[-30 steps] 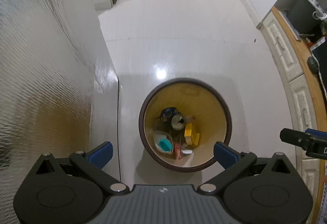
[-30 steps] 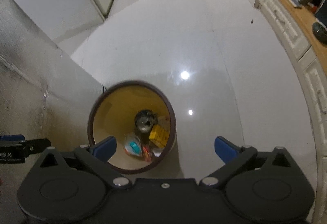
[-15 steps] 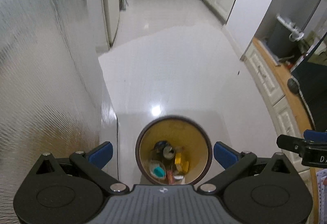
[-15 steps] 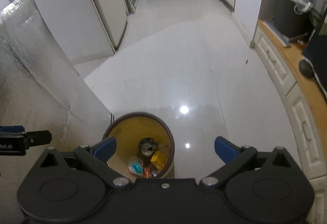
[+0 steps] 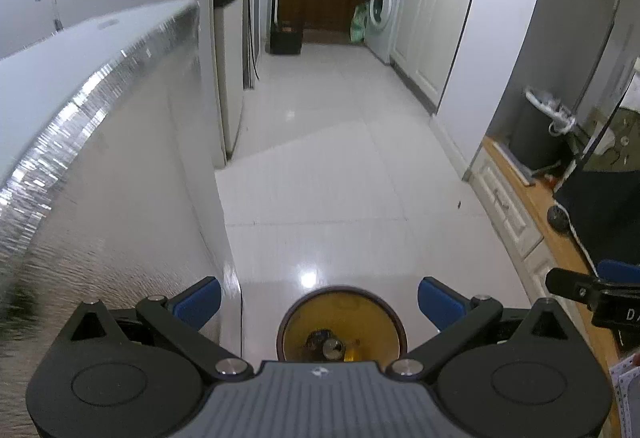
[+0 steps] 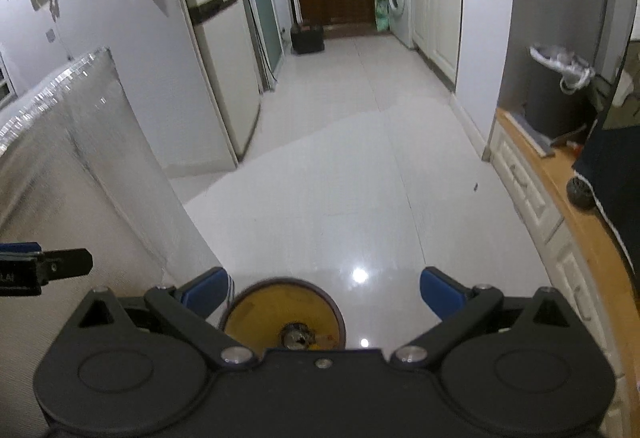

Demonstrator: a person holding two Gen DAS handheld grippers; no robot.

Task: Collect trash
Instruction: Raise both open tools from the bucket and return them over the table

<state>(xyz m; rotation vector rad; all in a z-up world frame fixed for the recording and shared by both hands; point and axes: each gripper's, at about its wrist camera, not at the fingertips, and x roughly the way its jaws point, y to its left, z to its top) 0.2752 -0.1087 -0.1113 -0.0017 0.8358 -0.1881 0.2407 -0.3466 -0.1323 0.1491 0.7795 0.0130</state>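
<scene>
Both hand-held grippers — left hand-held gripper [image 5: 319, 296] and right hand-held gripper [image 6: 323, 289] — hang empty, jaws spread wide, above the yellow-lined bin [image 5: 304, 322] on the floor [image 5: 340, 174], which holds several scraps. Collection looks largely done — no loose trash shows.

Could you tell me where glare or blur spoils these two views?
Left wrist view: a ceiling-light glare spot on the glossy floor just beyond the yellow bin; the foil panel is streaked with blur. Right wrist view: two glare spots near the bin; fisheye bends the cabinets.
</scene>
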